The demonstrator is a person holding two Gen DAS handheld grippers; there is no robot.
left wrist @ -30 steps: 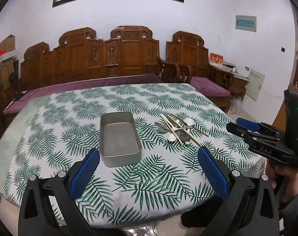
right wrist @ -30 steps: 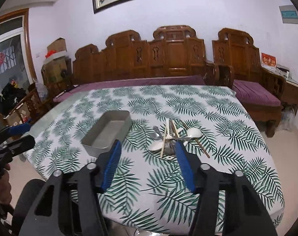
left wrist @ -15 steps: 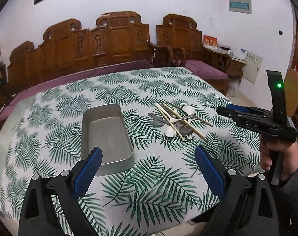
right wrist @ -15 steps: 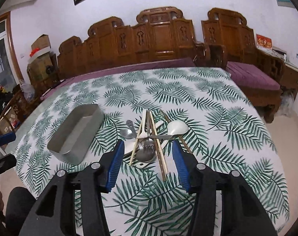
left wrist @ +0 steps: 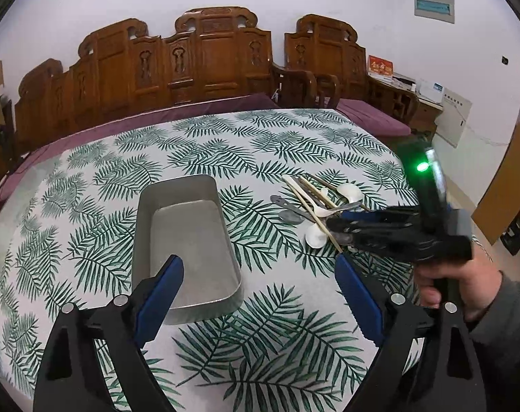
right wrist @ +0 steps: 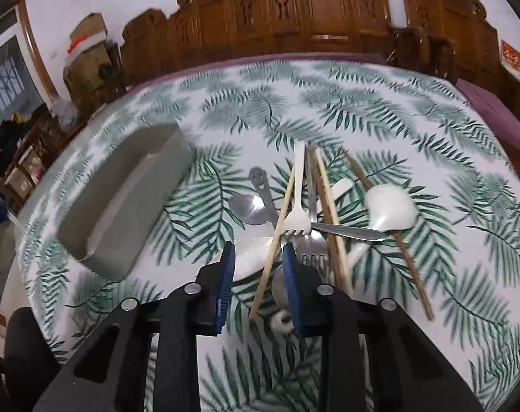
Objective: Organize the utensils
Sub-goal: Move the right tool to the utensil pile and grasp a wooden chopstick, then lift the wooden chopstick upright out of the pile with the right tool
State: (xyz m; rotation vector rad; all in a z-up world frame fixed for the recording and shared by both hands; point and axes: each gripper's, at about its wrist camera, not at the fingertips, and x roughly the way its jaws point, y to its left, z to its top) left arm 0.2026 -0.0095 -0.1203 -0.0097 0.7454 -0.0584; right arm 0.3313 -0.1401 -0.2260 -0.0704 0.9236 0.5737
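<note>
Carved dark-wood benches (left wrist: 205,65) with purple cushions back a desk (left wrist: 198,147) draped in white cloth printed with green palm fronds. On it sits a rectangular matte grey metal tray (left wrist: 188,237) with rounded corners and raised walls, nothing inside it. Well to its right lies a tangled pile of utensils: pale bamboo chopsticks (right wrist: 328,206), a white plastic fork (right wrist: 297,206), a steel fork (right wrist: 313,252), a shiny steel spoon (right wrist: 249,207) with a smiling face cut in its handle, and a glossy white ceramic soup spoon (right wrist: 390,213); several cross one another.

The left gripper (left wrist: 256,295) hangs over the near desk edge, its blue ribbed pads spread wide, holding nothing, one pad overlapping the tray's near end. The right gripper (right wrist: 256,267), black-framed with blue pads, is low over the pile's near side, jaws partly open with one chopstick running between them, not clamped. Bare cloth lies between tray and pile and beyond both.
</note>
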